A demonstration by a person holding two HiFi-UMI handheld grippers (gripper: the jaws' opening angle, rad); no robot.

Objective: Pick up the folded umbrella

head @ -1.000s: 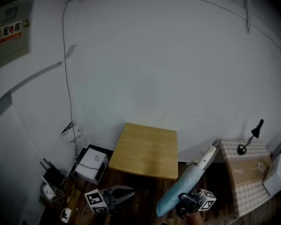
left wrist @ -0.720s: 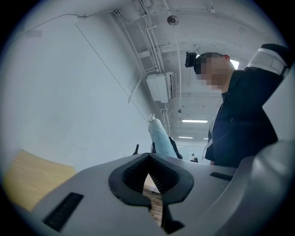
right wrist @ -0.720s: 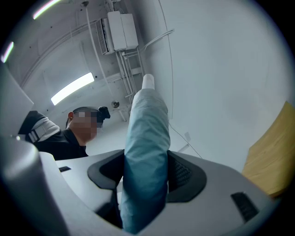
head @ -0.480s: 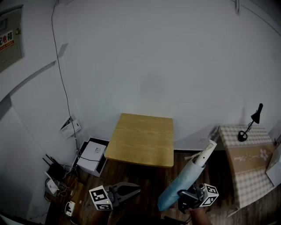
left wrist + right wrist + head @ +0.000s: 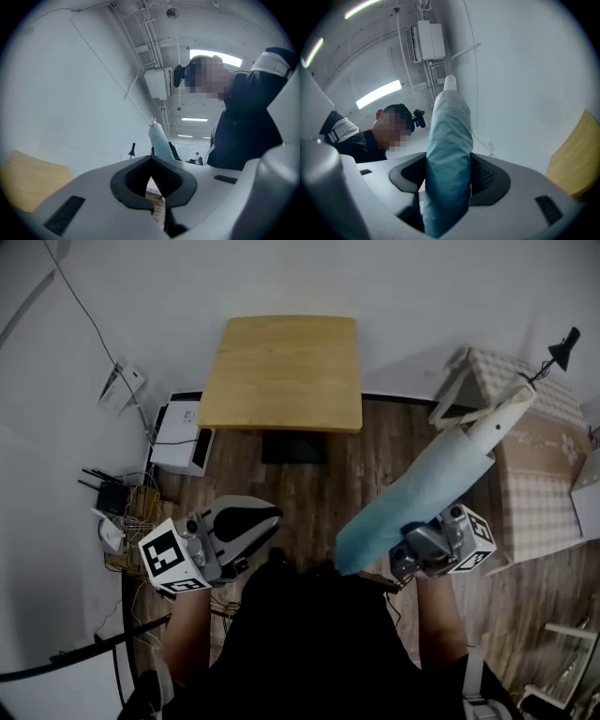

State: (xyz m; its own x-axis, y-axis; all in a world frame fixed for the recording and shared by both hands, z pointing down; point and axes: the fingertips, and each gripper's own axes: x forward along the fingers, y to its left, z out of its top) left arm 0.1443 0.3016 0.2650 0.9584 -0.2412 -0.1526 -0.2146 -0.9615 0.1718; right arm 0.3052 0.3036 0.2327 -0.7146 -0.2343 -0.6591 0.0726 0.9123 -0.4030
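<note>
Two claws are in view, and only one carries anything. The right claw (image 5: 447,164) is clamped on the folded umbrella (image 5: 441,474), its pads pressing the pale blue fabric from both sides. The left claw (image 5: 151,160) has its jaws together with nothing between them, and it sits well to the side, apart from the umbrella.

Most of the umbrella runs up and away beyond the right claw's jaws to a white end. Only a short blunt part sticks out behind them, toward the person. That lopsided hold is the likely trouble: the long free end could lever down, slide through the soft cloth, or swing into the cloth-covered box (image 5: 539,493) just past it.

Whether the pads reach the shaft or only squeeze fabric cannot be told. The person's dark top (image 5: 309,634) hides whatever lies under both claws, and the white end is too small to call handle or tip.
</note>
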